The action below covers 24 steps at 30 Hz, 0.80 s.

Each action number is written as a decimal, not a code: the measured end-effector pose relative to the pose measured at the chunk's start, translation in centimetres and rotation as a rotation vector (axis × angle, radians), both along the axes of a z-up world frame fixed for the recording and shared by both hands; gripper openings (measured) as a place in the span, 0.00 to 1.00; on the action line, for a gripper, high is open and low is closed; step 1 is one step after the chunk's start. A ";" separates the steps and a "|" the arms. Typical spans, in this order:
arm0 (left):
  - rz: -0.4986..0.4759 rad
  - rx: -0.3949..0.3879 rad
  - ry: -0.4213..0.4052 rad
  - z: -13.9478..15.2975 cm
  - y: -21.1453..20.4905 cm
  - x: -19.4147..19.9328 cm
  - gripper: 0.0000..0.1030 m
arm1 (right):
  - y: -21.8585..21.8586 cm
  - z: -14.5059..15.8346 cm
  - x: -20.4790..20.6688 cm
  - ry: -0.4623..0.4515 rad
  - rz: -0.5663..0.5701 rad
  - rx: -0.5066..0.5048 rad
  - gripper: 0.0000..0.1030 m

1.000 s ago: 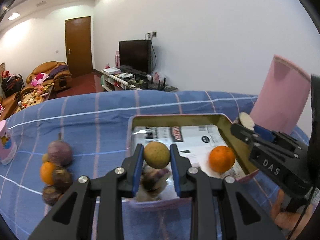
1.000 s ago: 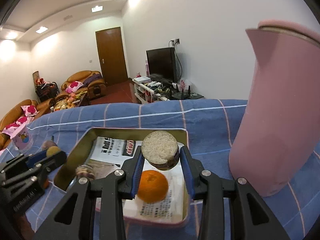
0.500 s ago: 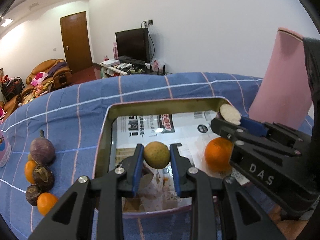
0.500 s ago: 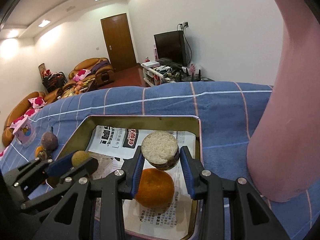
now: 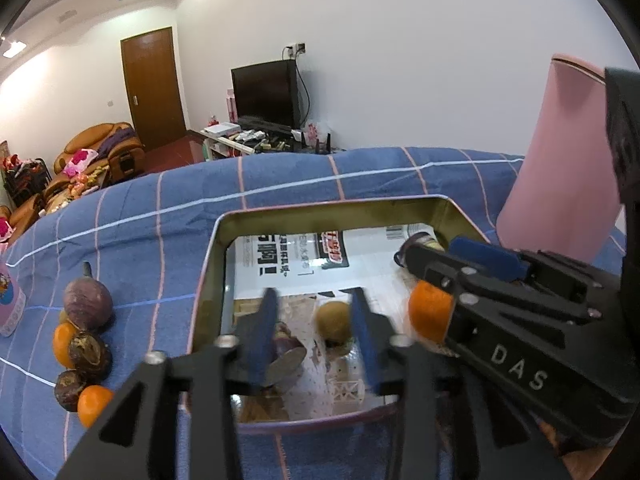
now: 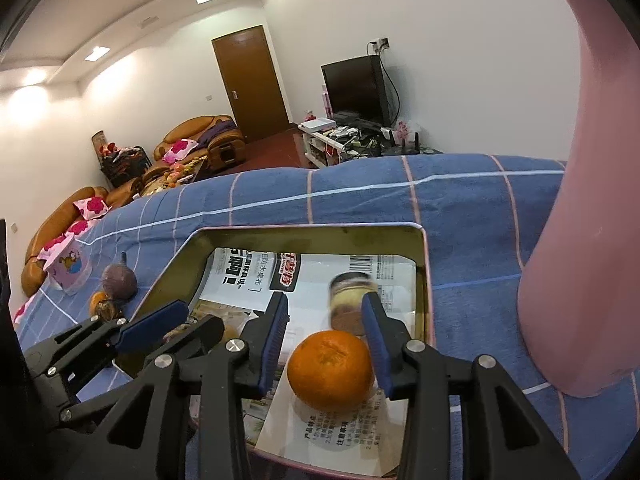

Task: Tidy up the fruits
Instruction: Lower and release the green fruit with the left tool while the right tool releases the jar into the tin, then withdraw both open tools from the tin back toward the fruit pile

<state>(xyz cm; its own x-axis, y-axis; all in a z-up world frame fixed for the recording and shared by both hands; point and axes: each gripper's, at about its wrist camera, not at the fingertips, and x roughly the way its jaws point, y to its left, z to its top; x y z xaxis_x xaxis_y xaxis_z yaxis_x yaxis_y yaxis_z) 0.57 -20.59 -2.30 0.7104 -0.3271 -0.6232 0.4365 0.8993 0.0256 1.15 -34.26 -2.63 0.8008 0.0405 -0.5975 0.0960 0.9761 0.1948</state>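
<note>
A metal tray lined with printed paper sits on the blue checked cloth; it also shows in the right wrist view. My left gripper is open above it, and a small yellow-brown fruit sits blurred between its fingers, by the right one. A cut purple fruit lies in the tray below. My right gripper is open; a cut half fruit is blurred between its fingers. An orange rests in the tray under it.
A tall pink pitcher stands close at the right of the tray. A pile of purple fruits and small oranges lies on the cloth left of the tray. A pink cup stands at the far left.
Both grippers have opened and let go of their fruits. The yellow-brown fruit and the cut half fruit have left the fingers and now show blurred over the tray.
</note>
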 end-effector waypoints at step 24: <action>0.151 -0.022 -0.265 1.8 4.3 -2.8 1.00 | -0.5 2.9 -5.5 -0.298 -0.235 -0.068 0.76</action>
<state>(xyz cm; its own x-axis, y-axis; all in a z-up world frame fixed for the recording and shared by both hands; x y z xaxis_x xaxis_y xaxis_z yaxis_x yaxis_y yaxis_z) -2.25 -16.32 -0.52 0.8890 -0.2166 -0.4035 0.2782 0.9553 0.1003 -4.35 -34.80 0.25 0.9226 -0.1964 -0.3321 0.2675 0.9459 0.1835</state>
